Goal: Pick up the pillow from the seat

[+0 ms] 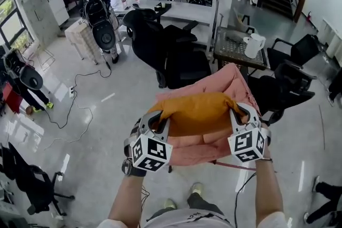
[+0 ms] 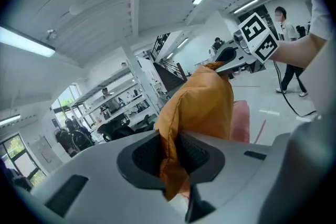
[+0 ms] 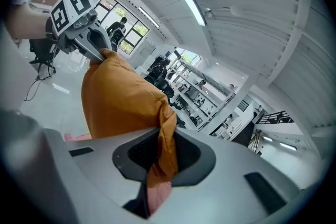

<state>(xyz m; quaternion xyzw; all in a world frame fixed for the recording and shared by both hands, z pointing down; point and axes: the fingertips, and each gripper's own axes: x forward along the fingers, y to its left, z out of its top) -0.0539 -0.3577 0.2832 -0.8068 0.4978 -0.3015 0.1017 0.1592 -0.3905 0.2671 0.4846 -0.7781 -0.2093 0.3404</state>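
An orange pillow (image 1: pixel 195 112) hangs in the air, stretched between my two grippers above a pink seat (image 1: pixel 224 88). My left gripper (image 1: pixel 156 121) is shut on the pillow's left corner, and my right gripper (image 1: pixel 238 115) is shut on its right corner. In the left gripper view the orange pillow (image 2: pixel 202 107) runs from between the jaws up to the right gripper (image 2: pixel 231 63). The right gripper view shows the pillow's fabric (image 3: pixel 123 102) pinched between the jaws, with the left gripper (image 3: pixel 97 47) holding the far end.
Black office chairs (image 1: pixel 171 53) stand behind the pink seat, and another (image 1: pixel 286 88) is to its right. A small table (image 1: pixel 235 48) holds a white kettle (image 1: pixel 254 45). Cables (image 1: pixel 80 109) lie on the floor at left. A person (image 2: pixel 287 50) stands in the background.
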